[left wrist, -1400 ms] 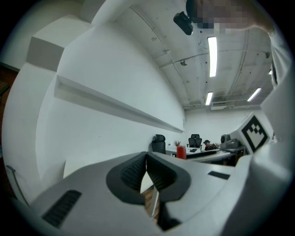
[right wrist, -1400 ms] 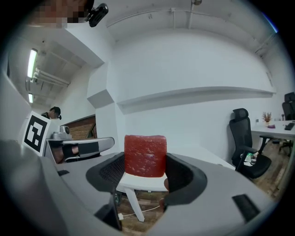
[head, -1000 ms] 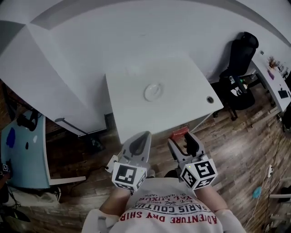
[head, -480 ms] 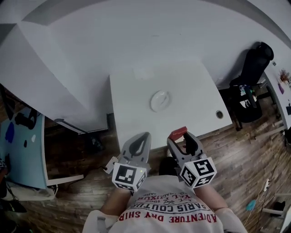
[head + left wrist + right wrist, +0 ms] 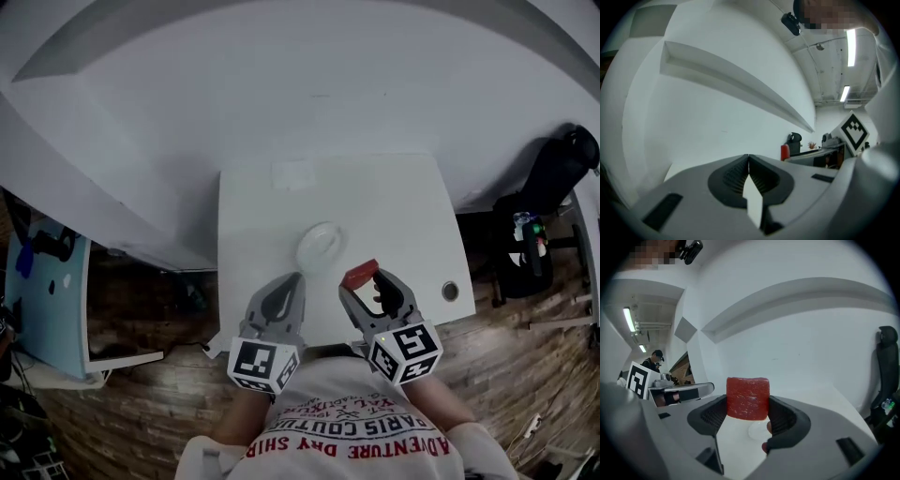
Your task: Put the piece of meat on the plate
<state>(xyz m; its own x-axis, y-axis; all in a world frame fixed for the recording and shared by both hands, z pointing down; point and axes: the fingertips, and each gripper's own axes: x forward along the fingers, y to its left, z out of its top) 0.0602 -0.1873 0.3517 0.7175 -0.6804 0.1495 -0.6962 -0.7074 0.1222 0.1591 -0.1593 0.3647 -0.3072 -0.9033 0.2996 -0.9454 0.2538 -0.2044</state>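
A red block of meat (image 5: 747, 398) is clamped between the jaws of my right gripper (image 5: 362, 278), which is shut on it; in the head view the meat (image 5: 359, 274) hangs over the near part of the white table (image 5: 394, 211). A small white plate (image 5: 321, 247) lies on the table just ahead and left of the meat, and the plate (image 5: 758, 430) shows faintly below the meat in the right gripper view. My left gripper (image 5: 284, 293) is shut and holds nothing, at the table's near edge.
The table has a round cable hole (image 5: 450, 292) near its front right corner. A black office chair (image 5: 553, 178) stands to the right, and a blue-topped desk (image 5: 42, 281) to the left. A white wall rises behind the table.
Both grippers have moved forward over the table's near edge, the right one still carrying the meat. The plate now lies close in front of them.
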